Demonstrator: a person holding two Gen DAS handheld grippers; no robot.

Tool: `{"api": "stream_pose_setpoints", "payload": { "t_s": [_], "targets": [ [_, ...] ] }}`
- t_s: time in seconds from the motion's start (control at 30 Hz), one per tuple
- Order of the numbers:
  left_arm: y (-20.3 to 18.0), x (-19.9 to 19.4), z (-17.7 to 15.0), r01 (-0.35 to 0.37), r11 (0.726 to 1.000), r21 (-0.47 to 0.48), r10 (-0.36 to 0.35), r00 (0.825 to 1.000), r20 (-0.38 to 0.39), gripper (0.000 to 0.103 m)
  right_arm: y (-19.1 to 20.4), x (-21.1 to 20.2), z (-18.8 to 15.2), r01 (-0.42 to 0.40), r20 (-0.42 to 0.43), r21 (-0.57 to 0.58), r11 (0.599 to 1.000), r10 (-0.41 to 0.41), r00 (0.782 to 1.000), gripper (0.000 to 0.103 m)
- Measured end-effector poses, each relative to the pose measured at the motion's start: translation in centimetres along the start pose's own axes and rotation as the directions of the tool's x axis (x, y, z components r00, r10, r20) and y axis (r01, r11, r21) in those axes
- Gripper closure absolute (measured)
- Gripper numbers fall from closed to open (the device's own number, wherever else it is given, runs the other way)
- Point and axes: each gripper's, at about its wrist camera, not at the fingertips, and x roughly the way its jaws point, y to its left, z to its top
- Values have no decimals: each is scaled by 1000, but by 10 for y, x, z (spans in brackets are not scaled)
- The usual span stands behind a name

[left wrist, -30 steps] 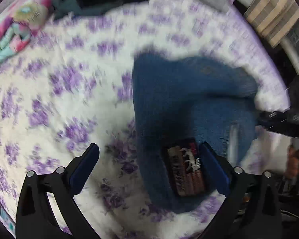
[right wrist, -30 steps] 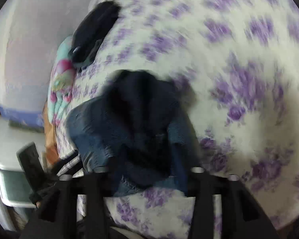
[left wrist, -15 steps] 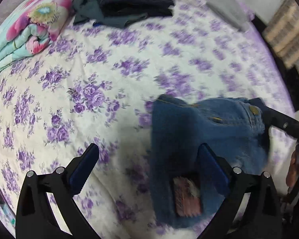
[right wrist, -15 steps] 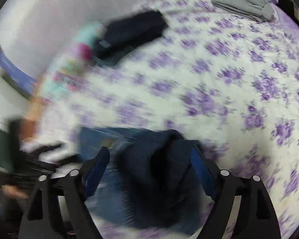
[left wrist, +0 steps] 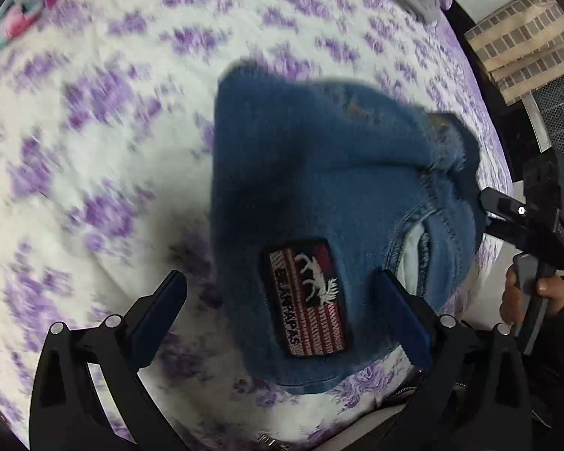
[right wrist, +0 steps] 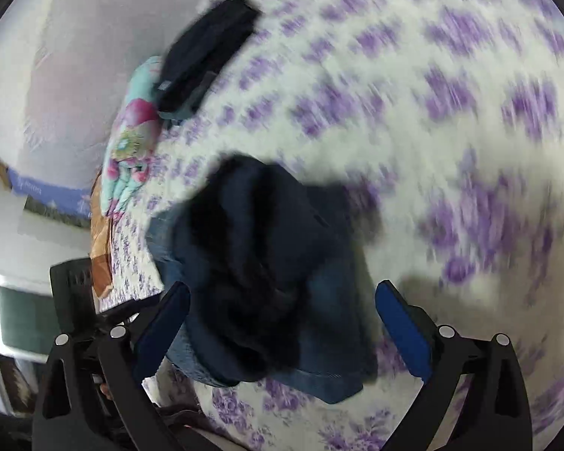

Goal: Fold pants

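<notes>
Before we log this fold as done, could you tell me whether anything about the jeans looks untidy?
Yes: the folded jeans are not a flat bundle. In the right wrist view, dark inner fabric bunches up on top, and one corner juts out askew.
</notes>
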Motion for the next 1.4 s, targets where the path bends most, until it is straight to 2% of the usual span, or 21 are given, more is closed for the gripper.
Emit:
{"api": "stream_pose_setpoints", "payload": {
  "t_s": [0.13,0.23,0.27,0.33,0.37,0.4,0.43,0.53,0.63,0.73,0.87,0.93,1.0,1.03,1.07,1.1,1.13,1.17,1.27,1.33,1.4],
  "targets": [
    [16,22,5,130,982,-138,-138,989,-52,4,1,23,-2,-62,-8,21,998,62,998,3],
    [19,33,9,190,968,-162,-202,978,-56,5,2,35,-3,-92,-16,29,995,92,996,3],
    [18,35,10,199,967,-159,-210,976,-54,10,4,36,-4,-92,-25,19,996,93,995,3],
    [9,35,9,183,974,-132,-191,981,-47,19,5,32,-4,-104,-37,26,994,105,994,23],
    [4,32,9,173,978,-116,-179,983,-42,28,6,28,-5,-119,-48,35,992,120,992,28],
    [-1,28,9,178,979,-102,-183,982,-37,42,11,23,-3,-130,-54,26,991,131,990,38],
    [-9,19,10,159,984,-80,-162,986,-28,45,14,18,0,-140,-58,17,990,141,988,44],
    [-31,-13,14,91,996,5,-91,995,45,50,38,-2,9,-176,-44,-34,984,174,984,46],
    [-37,-50,32,77,997,16,-79,985,155,50,78,-19,38,-217,5,-144,966,220,976,46],
    [-35,-90,64,35,999,14,-37,961,273,50,123,-18,79,-231,36,-262,937,249,968,46],
    [-8,-107,124,-36,998,-52,52,936,347,46,166,20,138,-201,46,-347,916,231,972,44],
    [15,-98,146,-57,993,-100,89,935,343,44,172,48,156,-154,50,-374,914,186,981,42],
    [41,-70,169,-97,980,-175,146,943,299,41,169,93,174,-91,36,-360,928,112,993,37],
    [53,-50,179,-124,971,-207,177,949,262,41,163,114,180,-26,36,-357,934,41,999,34],
    [62,-32,185,-147,962,-231,200,954,224,39,153,145,185,81,19,-355,931,-79,997,32],
    [76,-3,191,-192,946,-260,238,958,158,25,147,164,187,166,25,-356,920,-168,985,21],
    [83,7,191,-202,939,-277,256,951,174,9,140,170,188,196,63,-360,912,-186,981,3],
    [87,10,191,-199,932,-302,269,940,211,4,141,169,187,178,84,-389,904,-157,984,3],
    [91,8,188,-158,931,-328,239,945,223,4,145,165,188,180,77,-416,891,-163,984,3],
    [86,3,185,-204,929,-309,280,933,225,4,149,157,189,176,65,-395,902,-164,984,3],
    [83,-6,180,-245,919,-309,319,923,217,4,158,140,183,195,98,-407,892,-170,981,3]
  ]
}}
